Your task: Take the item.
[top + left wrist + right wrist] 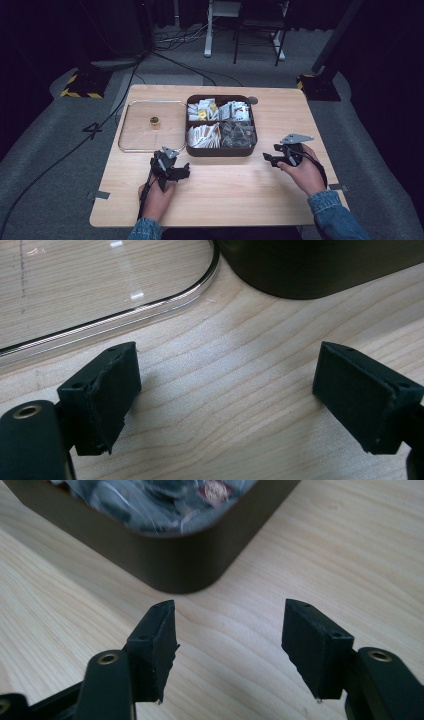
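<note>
High view: brown compartment box (pixel 220 150) at tabletop (pixel 225 195) centre, four sections of wrapped packets; its clear lid (pixel 137 142) with brass knob (pixel 154 120) lies flat just left of it. Left claw (pixel 184 171) near the lid's near right corner; right claw (pixel 267 157) right of the box.

Left gripper view: jaws wide, released, nothing between; lid rim (pixel 150 305) and box corner (pixel 300 270) beyond.

Right gripper view: right claw (pixel 227 640) partly open, empty; box corner (pixel 185 565) with foil packets just ahead.

Judgement: approach stage. Next move likely calls for reaching into a compartment or taking the lid knob.
</note>
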### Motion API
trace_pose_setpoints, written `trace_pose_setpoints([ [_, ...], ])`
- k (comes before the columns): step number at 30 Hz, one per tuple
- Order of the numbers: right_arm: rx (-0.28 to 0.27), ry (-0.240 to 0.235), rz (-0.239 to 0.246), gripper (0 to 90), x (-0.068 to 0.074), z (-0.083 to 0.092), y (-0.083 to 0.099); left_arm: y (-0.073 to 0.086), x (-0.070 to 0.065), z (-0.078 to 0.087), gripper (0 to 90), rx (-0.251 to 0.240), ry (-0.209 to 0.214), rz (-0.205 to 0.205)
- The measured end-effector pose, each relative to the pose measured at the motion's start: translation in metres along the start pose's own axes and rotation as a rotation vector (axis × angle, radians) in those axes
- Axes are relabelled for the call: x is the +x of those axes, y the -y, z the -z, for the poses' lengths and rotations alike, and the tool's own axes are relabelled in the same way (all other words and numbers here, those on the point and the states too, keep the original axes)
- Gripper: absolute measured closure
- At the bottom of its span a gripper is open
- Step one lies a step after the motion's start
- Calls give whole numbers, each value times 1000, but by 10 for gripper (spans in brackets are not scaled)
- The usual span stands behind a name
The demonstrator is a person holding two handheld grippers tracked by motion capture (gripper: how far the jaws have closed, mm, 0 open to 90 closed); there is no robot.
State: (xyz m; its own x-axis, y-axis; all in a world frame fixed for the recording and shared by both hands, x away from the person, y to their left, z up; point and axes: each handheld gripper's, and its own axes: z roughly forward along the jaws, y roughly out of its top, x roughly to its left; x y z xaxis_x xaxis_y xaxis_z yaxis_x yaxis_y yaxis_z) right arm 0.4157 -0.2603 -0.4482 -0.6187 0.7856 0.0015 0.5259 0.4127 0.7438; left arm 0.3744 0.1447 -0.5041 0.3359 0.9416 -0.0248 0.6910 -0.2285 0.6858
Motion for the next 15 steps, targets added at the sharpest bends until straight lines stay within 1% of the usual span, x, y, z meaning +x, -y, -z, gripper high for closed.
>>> trace_pose_setpoints([
  [2,-4,-8,-7,391,1,1,-3,0,0,0,123,0,0,0],
  [3,-7,-9,-5,390,2,4,-10,0,0,0,123,0,0,1],
  [4,-7,-9,-5,390,2,4,-10,0,0,0,123,0,0,0],
  [6,-23,-18,-9,390,4,7,-20,0,0,0,123,0,0,0],
  [8,-28,-22,-12,389,5,9,-23,0,0,0,123,0,0,0],
  [9,-31,-24,-5,388,5,10,-30,0,0,0,123,0,0,0],
  [10,-31,-24,-5,388,5,10,-30,0,0,0,123,0,0,0],
  [12,-27,-28,-2,385,5,11,-35,0,0,0,123,0,0,0],
  [13,-21,-33,-5,385,4,10,-41,0,0,0,123,1,-1,-1],
  [15,-21,-35,-10,385,4,10,-45,1,-1,1,123,0,-3,4],
])
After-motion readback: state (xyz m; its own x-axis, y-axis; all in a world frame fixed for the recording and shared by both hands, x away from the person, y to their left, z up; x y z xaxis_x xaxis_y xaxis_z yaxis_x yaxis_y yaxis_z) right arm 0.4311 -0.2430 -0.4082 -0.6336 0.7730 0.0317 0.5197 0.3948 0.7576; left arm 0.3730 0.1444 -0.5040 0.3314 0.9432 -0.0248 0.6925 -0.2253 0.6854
